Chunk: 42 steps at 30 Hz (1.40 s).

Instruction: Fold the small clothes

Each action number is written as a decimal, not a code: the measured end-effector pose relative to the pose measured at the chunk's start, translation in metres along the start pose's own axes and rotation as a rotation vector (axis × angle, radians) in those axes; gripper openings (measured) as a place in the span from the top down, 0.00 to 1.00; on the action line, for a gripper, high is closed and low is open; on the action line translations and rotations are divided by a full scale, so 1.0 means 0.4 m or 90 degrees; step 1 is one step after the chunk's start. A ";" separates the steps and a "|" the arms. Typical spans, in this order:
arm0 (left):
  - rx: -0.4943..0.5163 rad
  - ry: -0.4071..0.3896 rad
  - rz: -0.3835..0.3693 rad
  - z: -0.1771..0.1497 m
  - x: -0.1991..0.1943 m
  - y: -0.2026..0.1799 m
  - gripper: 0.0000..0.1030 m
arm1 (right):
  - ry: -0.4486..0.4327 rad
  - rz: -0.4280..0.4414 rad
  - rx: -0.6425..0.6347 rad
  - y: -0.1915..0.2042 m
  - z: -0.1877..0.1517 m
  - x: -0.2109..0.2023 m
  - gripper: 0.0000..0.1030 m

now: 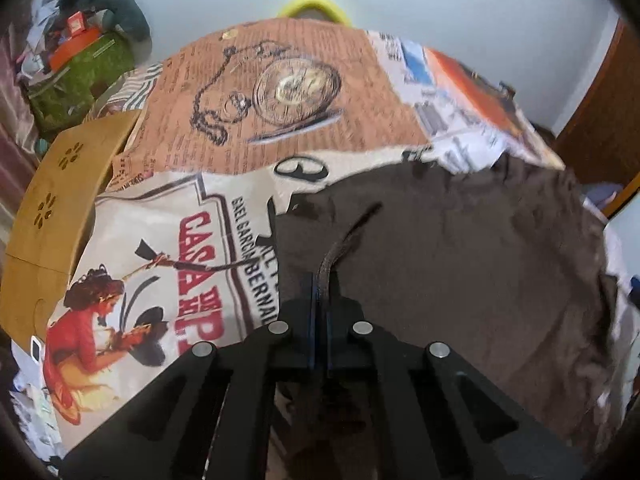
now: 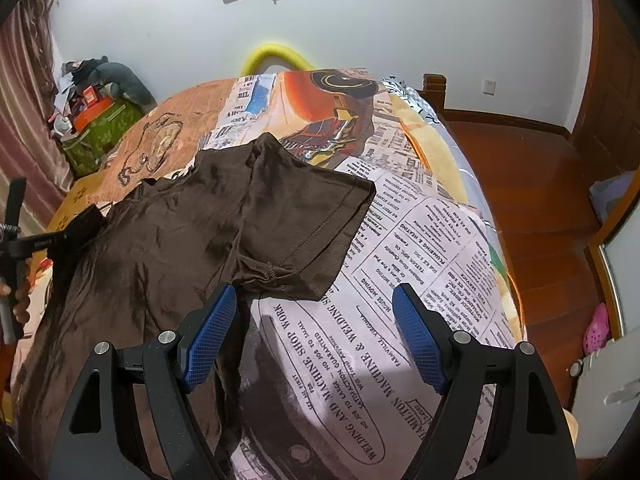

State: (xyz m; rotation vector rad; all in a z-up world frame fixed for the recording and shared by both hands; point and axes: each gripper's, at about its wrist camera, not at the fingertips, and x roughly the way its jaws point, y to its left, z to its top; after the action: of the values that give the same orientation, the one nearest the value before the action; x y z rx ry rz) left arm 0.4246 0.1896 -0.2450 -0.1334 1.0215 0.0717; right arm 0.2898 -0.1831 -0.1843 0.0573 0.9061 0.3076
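Looking from the left, I have the left tongs (image 1: 319,280) pinched tight on a ridge of the brown T-shirt (image 2: 168,240), at its left edge. That shirt lies spread on the printed bedspread (image 2: 420,240), one sleeve (image 2: 304,216) still flat out to the right. On that side, my right tongs (image 2: 316,308) stand wide and hold nothing, one pad touching the cloth just below the sleeve's underarm. I judge the folding barely begun: no finished fold shows, so sleeves and body remain.
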 end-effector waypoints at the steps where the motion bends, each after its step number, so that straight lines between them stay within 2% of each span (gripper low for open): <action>1: -0.002 -0.005 -0.004 0.005 -0.007 -0.006 0.97 | -0.002 0.000 0.001 -0.002 -0.001 -0.002 0.25; 5: -0.024 -0.015 -0.050 0.033 -0.034 -0.041 0.97 | -0.003 0.002 0.008 -0.007 -0.003 -0.003 0.25; 8: -0.020 -0.007 -0.058 0.045 -0.019 -0.073 0.97 | -0.003 0.007 0.015 -0.007 -0.006 -0.006 0.25; 11: -0.028 0.043 -0.077 0.040 0.040 -0.098 0.97 | -0.005 0.010 0.015 -0.007 -0.010 -0.012 0.25; 14: -0.036 0.087 -0.074 0.021 0.093 -0.108 0.94 | -0.005 0.007 0.014 -0.013 -0.011 -0.015 0.25; 16: -0.028 0.080 -0.078 0.008 0.091 -0.110 0.85 | -0.005 0.005 0.017 -0.020 -0.010 -0.014 0.25; 17: -0.016 0.072 -0.081 0.005 0.081 -0.116 0.72 | -0.005 0.004 0.018 -0.023 -0.010 -0.014 0.25; 18: -0.008 0.067 -0.083 0.003 0.072 -0.120 0.54 | -0.004 0.003 0.020 -0.027 -0.009 -0.013 0.25; 20: 0.008 0.050 -0.086 -0.002 0.047 -0.129 0.39 | -0.003 -0.001 0.022 -0.034 -0.007 -0.008 0.25; 24: 0.042 0.030 -0.067 -0.007 0.001 -0.138 0.37 | -0.005 -0.005 0.024 -0.042 0.007 -0.004 0.25; 27: 0.029 0.006 -0.053 -0.005 -0.035 -0.113 0.33 | -0.013 -0.002 0.022 -0.045 0.031 0.000 0.25; 32: 0.011 -0.036 0.028 0.002 -0.066 -0.053 0.29 | -0.018 -0.015 -0.002 -0.044 0.078 0.026 0.25; 34: 0.004 -0.031 0.049 0.002 -0.054 -0.026 0.29 | -0.017 -0.026 -0.021 -0.043 0.097 0.047 0.25; 38: -0.012 0.008 0.050 -0.018 -0.004 0.005 0.29 | 0.004 -0.064 -0.046 -0.047 0.121 0.103 0.25; 41: -0.007 0.036 0.044 -0.041 0.039 -0.001 0.29 | 0.034 -0.089 -0.067 -0.054 0.132 0.150 0.35; 42: -0.004 0.044 0.044 -0.050 0.049 -0.005 0.28 | 0.040 -0.097 -0.074 -0.054 0.134 0.163 0.36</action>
State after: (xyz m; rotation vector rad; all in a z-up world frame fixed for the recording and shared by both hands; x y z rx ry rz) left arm 0.4182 0.1846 -0.2719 -0.1061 1.0943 0.1338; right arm 0.3743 -0.1808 -0.2048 -0.1288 0.9480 0.2210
